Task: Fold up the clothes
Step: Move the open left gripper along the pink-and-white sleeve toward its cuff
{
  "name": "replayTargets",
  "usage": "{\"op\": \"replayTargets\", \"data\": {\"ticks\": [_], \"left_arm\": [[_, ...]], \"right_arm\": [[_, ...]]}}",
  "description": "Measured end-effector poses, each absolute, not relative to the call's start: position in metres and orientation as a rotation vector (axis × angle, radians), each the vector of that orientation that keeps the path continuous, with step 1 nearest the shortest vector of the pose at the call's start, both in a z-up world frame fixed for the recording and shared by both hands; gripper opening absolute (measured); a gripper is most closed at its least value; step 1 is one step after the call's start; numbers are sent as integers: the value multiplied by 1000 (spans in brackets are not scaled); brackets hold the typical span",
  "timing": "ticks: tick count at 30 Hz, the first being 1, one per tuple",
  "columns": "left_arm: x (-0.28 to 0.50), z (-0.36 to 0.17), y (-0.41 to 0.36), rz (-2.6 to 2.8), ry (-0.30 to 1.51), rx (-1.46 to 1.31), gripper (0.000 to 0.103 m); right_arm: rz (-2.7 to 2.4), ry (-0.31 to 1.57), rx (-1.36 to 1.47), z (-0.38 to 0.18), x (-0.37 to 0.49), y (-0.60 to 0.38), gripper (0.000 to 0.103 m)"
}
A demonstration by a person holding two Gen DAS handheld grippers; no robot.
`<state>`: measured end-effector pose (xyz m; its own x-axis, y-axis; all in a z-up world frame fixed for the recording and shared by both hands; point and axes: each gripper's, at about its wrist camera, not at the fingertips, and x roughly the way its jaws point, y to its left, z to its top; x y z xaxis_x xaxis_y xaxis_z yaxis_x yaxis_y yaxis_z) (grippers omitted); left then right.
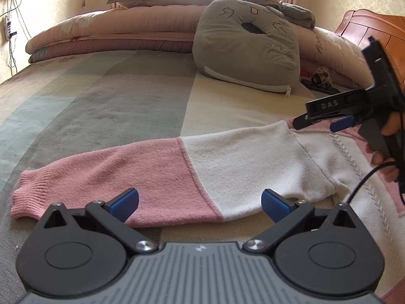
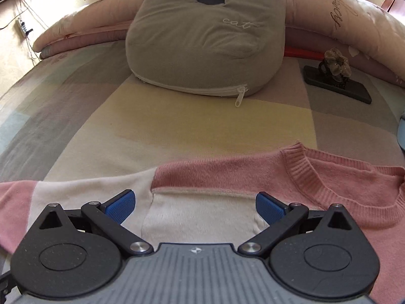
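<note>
The left gripper has its jaws wide apart and empty, just at the near edge of the sleeve of the pink and white sweater, which lies flat on the bed. The sleeve's long axis runs crosswise to these jaws, with the cuff toward the left edge of the bed. The right gripper, also wide apart and empty, hovers over the shoulder seam, so I judge the left one nearer for folding the sleeve inward.

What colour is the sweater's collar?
Pink, ribbed collar; clearest in the right wrist view.
</note>
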<state>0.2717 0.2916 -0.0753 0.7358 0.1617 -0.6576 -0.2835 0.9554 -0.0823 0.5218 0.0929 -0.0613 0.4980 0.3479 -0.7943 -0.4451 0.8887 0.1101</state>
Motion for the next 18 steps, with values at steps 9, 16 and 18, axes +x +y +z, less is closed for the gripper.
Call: {"op": "replayTargets", "data": {"ticks": [9, 16, 18], "left_arm": [[270, -78, 309, 287, 702, -228, 102], [271, -78, 301, 274, 707, -215, 102], [272, -80, 296, 278, 714, -195, 102]], "right_arm": [[470, 896, -173, -70, 525, 109, 103], [555, 889, -151, -23, 436, 17, 103], [559, 898, -145, -22, 399, -16, 103]]}}
